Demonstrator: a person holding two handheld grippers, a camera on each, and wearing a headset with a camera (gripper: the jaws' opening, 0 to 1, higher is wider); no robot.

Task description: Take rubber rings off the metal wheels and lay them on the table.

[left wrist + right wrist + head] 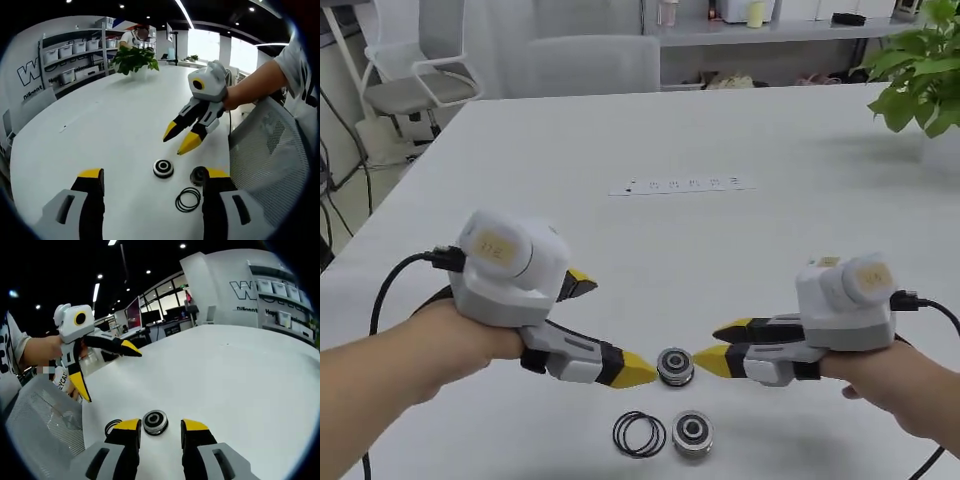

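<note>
A metal wheel with a black rubber band around it lies flat near the table's front edge. My left gripper is open wide, one yellow tip just left of this wheel. My right gripper is open with a narrower gap, its tips just right of the wheel, not touching it. A second wheel lies nearer to me. Beside it, two loose black rubber rings overlap on the table.
The white table stretches far ahead, with a flush socket strip in its middle. A potted plant stands at the far right corner. Chairs stand beyond the far edge, and a mesh chair back is near me.
</note>
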